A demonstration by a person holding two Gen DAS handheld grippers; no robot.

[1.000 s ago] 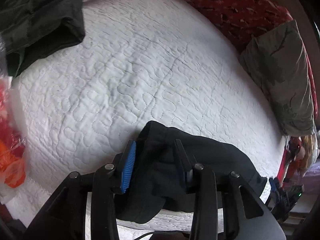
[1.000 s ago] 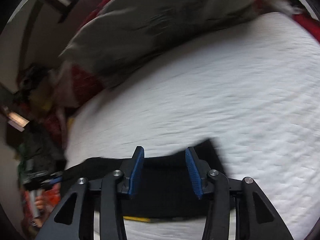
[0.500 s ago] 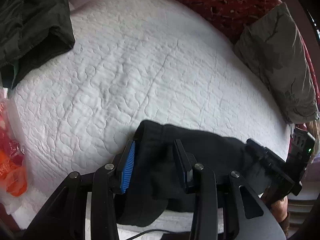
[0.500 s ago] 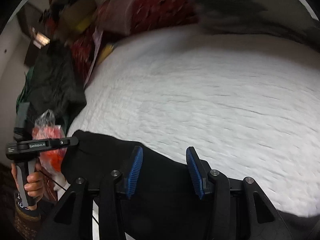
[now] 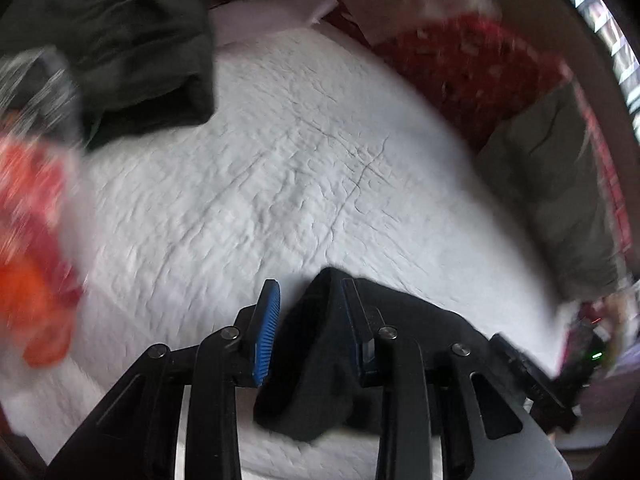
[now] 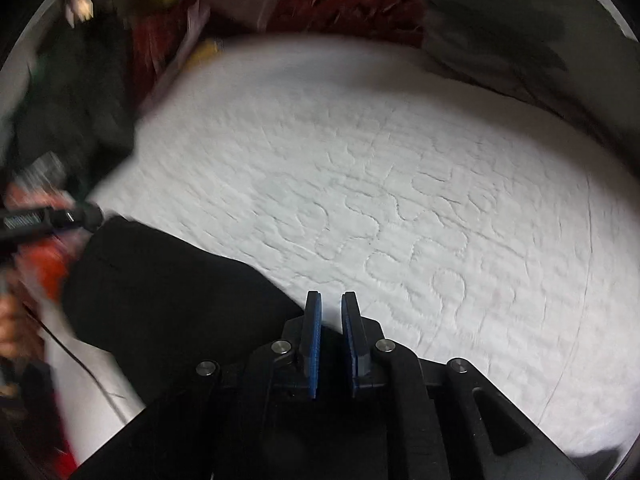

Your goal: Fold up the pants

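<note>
The black pants (image 5: 312, 380) lie bunched at the near edge of a white quilted bedcover (image 5: 300, 184). My left gripper (image 5: 310, 292) has a raised fold of them between its blue pads. Its jaws are closing and the cloth fills the gap. In the right wrist view the pants (image 6: 160, 288) spread out to the left. My right gripper (image 6: 331, 300) sits at their right edge with its jaws closing to a narrow slit. Dark cloth shows low in that slit and white quilt shows at the tips. The left gripper (image 6: 52, 220) appears blurred at the far left, held by a hand (image 6: 12, 328).
A dark green garment (image 5: 132, 40) lies at the far left of the bed. A grey pillow (image 5: 560, 200) and a red patterned cloth (image 5: 472, 68) are at the right and back. A blurred orange and red bag (image 5: 32, 260) sits off the left edge.
My right gripper swung across the bed to the pants' right edge and its jaws narrowed sharply. My left gripper rose a little with the pants fold and tightened.
</note>
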